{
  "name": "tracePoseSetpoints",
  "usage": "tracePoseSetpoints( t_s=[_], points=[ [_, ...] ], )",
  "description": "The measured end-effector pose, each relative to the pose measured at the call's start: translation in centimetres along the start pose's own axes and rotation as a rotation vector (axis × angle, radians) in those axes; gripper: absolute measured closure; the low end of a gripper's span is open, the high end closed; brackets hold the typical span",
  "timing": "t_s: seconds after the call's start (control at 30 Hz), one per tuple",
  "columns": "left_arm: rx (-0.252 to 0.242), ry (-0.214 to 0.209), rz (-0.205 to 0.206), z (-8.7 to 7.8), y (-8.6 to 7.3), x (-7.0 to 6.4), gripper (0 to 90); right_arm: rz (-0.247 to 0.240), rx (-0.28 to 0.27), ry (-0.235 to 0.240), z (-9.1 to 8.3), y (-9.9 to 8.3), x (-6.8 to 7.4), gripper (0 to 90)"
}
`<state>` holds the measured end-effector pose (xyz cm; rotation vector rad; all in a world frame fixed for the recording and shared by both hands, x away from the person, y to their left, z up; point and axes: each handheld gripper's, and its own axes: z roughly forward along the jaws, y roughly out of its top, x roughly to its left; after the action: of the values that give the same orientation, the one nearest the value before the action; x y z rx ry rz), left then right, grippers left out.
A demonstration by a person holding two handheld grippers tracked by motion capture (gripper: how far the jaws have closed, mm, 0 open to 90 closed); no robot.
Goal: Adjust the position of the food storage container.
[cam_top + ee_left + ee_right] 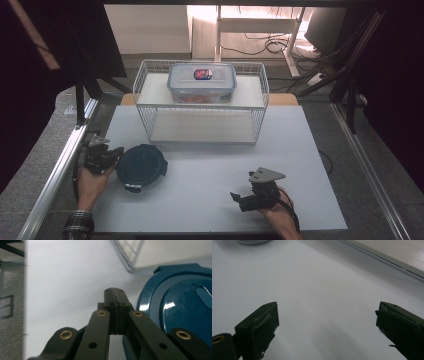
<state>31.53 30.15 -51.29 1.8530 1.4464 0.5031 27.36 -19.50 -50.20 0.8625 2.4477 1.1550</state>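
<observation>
Left gripper jaws closed, empty, beside round blue lid; right gripper jaws wide, empty. Lid not yet grasped.

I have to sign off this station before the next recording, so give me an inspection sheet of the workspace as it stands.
Surface: white table, bare across the middle and front.
Job's things: round dark blue lid lies flat at front left; clear lidded container sits on top of the wire rack.
Clutter: nothing seen.
Grippers: left hand-held gripper jaws closed on nothing, just beside the lid; right hand-held gripper jaws wide apart over bare table.
Cables: a cable trails from the right hand-held gripper; loose cables on the floor beyond the table.
Surroundings: metal frame rail at left, dark curtains at the sides.
</observation>
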Motion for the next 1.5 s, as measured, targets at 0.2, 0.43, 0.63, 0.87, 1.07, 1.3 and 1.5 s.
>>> tracePoseSetpoints(
  t_s=[0.2, 0.43, 0.63, 0.87, 1.07, 1.3, 1.5],
  points=[
    [0.005, -0.043, 0.029, 0.3, -0.1, -2.0, 90.0, -0.005, 0.005, 0.0, 0.0, 0.0, 0.1, 4.2],
    [-0.032, -0.025, -0.036, -2.3, -1.9, -1.4, 90.0, -0.016, 0.0, -0.002, -0.3, -0.1, 0.1, 4.2],
    [0.027, -0.034, -0.048, -3.2, -4.2, -2.0, 90.0, -0.015, 0.001, -0.002, -0.3, -0.1, 0.1, 4.3],
    [0.023, -0.042, -0.071, -3.2, -4.1, -2.5, 90.0, -0.017, 0.004, -0.005, -0.2, 0.0, 0.1, 4.4],
    [0.031, -0.09, -0.057, -2.6, -3.7, -4.0, 90.0, -0.01, 0.005, -0.003, -0.1, -0.1, 0.0, 4.4],
    [0.045, -0.177, -0.018, -1.6, -3.0, -6.8, 90.0, -0.007, 0.005, -0.003, -0.1, -0.1, -0.1, 4.5],
    [0.055, -0.232, 0.017, -0.9, -2.5, -8.9, 90.0, -0.005, 0.007, 0.007, -0.1, -0.1, -0.2, 5.8]
  ],
)
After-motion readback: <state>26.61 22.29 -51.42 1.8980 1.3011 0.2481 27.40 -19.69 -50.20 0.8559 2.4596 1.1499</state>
